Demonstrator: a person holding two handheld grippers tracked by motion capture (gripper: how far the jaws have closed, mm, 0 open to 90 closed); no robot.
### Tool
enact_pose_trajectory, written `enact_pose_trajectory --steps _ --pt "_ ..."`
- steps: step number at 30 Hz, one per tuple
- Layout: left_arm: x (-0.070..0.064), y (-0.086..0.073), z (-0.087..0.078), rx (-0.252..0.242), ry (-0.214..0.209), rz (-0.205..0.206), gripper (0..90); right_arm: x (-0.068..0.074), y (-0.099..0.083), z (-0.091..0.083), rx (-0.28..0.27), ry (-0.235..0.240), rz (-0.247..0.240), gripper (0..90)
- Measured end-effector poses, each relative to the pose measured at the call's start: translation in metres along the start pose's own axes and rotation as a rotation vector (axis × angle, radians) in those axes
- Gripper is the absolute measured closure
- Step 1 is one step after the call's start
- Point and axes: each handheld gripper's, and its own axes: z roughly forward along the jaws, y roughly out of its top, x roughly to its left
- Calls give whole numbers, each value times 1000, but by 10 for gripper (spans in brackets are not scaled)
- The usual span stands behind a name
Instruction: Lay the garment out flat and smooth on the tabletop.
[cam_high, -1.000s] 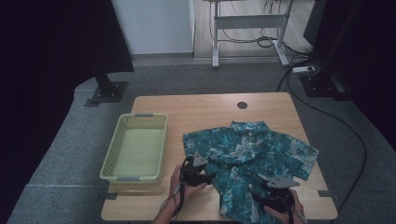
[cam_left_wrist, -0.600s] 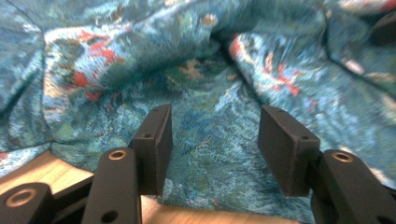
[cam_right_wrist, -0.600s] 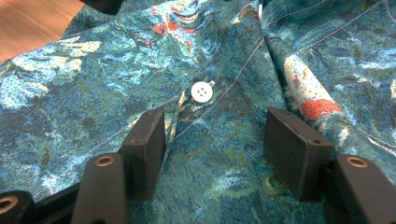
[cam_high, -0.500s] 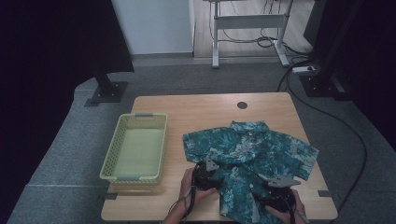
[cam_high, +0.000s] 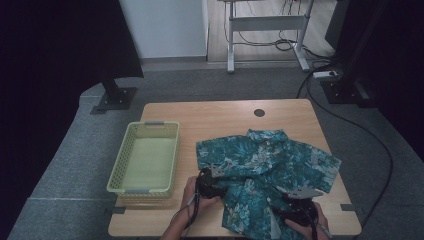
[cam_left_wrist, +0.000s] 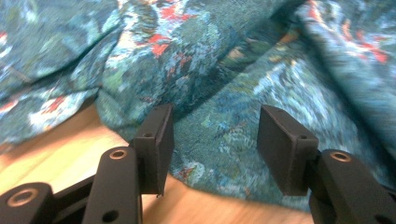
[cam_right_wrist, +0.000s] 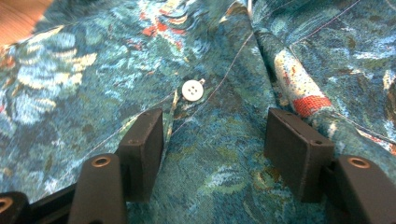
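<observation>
A teal flower-print shirt (cam_high: 265, 167) lies rumpled on the right half of the wooden table (cam_high: 220, 115). My left gripper (cam_high: 212, 181) stands open at the shirt's near left edge; in the left gripper view its jaws straddle the cloth's hem (cam_left_wrist: 215, 140) above the wood. My right gripper (cam_high: 295, 207) is open over the shirt's near right part. In the right gripper view its jaws hover just over the fabric, a white button (cam_right_wrist: 192, 89) a little beyond them. Neither gripper holds anything.
A pale green plastic basket (cam_high: 146, 157) stands empty on the table's left side. A round cable hole (cam_high: 259, 113) sits near the far edge. A desk frame (cam_high: 265, 30) and cables lie on the floor beyond.
My left gripper has moved rightwards and slightly nearer, up to the shirt's left hem. The right gripper has barely shifted. The shirt lies as before.
</observation>
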Motion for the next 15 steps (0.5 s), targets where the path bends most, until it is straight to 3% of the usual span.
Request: enact_pose_trajectory --steps 5,10,15 --pt "10 -3 -5 20 1 1 458 -3 0 -1 4 -16 -10 373" --pt "10 -9 -9 24 -2 10 443 -10 -1 0 -14 -29 -8 378" --pt "11 -16 -13 -1 -5 -23 434 -15 1 2 -29 -34 3 378"
